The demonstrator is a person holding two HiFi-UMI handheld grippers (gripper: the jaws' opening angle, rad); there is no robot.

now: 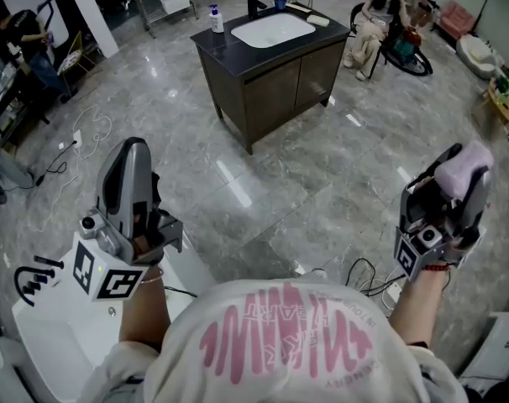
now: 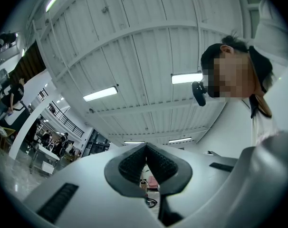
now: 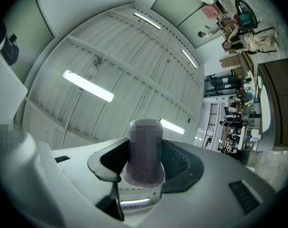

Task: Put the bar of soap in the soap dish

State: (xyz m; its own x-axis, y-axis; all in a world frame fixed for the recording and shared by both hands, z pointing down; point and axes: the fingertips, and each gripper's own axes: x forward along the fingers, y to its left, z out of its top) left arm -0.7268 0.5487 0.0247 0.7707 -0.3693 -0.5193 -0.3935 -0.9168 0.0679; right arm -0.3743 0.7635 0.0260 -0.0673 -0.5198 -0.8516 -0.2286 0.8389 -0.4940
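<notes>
I see the dark sink table with its white basin far ahead. Well short of it, my left gripper is closed on nothing; my right gripper clamps the pale lilac oval soap bar.

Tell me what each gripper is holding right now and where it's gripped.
The right gripper clamps the bar of soap by its sides, one end sticking out past the jaws. The left gripper is shut, empty.
</notes>
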